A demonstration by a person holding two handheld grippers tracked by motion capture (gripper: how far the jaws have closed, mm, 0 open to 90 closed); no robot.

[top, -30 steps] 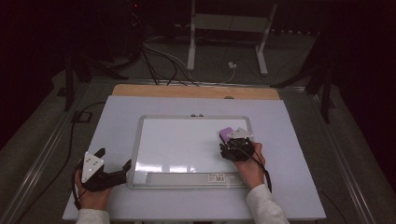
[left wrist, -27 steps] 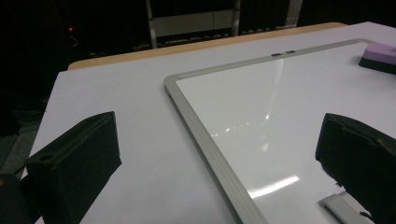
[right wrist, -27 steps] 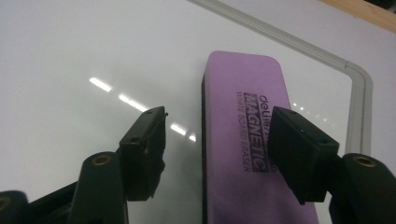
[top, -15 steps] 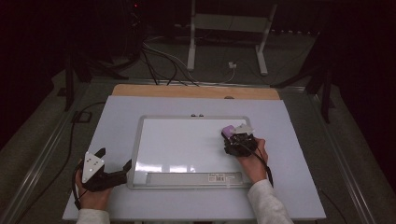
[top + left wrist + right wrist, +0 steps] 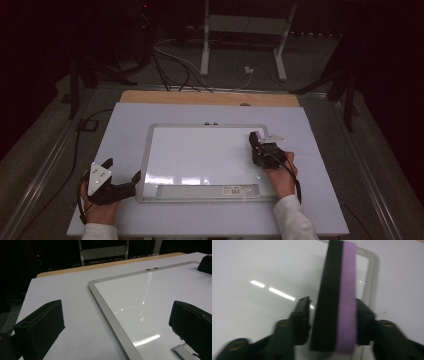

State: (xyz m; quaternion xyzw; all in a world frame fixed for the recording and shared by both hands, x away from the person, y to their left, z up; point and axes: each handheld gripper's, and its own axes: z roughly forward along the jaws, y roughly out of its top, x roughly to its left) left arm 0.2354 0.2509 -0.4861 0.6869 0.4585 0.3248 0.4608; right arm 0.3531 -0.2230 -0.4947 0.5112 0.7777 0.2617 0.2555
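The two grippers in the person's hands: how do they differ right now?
The right gripper has a purple-and-black eraser standing on edge between its jaws, which have just been closing on it; the left gripper holds nothing, its jaws wide apart. The right one sits over the whiteboard's far right corner; the left one rests at the near left corner, its jaws either side of the frame. Both have two black jaws.
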